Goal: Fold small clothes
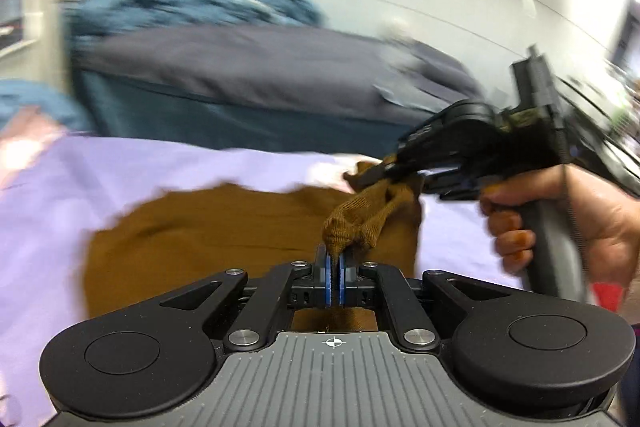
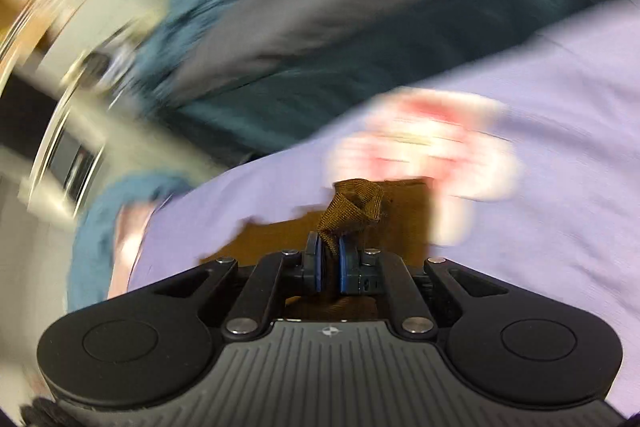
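Two corners of the brown garment (image 1: 224, 227), at frame centre on the lilac sheet (image 1: 60, 195), are pinched by the left gripper (image 1: 335, 259) and right gripper (image 2: 329, 251); even tension should be kept.

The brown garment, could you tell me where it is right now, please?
The brown garment lies low and central in the left wrist view on the lavender sheet, one bunched edge pinched by both the left hand-held gripper and right hand-held gripper.

Under my fingers a lilac sheet (image 1: 72, 195) covers the bed. A brown garment (image 1: 208, 227) lies spread flat on it, with a blurred pink-and-white cloth (image 2: 424, 143) beside it and a teal cloth (image 1: 36, 103) at the sheet's edge.
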Action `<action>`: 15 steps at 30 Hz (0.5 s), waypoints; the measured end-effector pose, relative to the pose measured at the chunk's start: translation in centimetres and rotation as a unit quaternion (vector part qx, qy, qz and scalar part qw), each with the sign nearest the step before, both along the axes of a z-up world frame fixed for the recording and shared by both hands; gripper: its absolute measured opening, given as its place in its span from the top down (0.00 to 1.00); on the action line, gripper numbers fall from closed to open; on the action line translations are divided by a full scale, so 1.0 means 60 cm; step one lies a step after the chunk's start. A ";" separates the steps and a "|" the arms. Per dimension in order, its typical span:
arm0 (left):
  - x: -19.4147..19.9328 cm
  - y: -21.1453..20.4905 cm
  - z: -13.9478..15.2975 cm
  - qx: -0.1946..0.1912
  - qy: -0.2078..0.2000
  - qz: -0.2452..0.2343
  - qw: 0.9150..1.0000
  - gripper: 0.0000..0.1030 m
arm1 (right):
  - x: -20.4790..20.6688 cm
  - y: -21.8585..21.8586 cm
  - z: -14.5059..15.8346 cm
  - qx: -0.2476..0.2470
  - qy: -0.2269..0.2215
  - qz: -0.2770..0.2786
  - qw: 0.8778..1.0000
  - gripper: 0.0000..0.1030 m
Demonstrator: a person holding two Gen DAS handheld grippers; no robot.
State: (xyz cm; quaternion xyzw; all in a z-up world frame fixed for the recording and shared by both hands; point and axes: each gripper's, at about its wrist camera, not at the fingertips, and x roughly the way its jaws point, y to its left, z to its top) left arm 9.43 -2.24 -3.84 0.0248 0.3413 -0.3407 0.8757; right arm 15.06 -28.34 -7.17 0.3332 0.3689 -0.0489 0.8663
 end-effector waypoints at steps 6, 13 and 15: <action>-0.006 0.154 -0.047 0.064 0.003 0.105 0.992 0.58 | 0.100 0.195 -0.006 -0.058 -0.017 0.117 0.991 0.90; 0.015 0.247 -0.118 0.097 0.100 0.214 0.967 0.09 | 0.105 0.257 -0.043 -0.051 -0.029 0.108 0.992 0.35; 0.026 0.277 -0.121 0.088 0.120 0.252 0.956 0.00 | 0.081 0.238 -0.024 -0.064 -0.043 0.090 0.993 0.28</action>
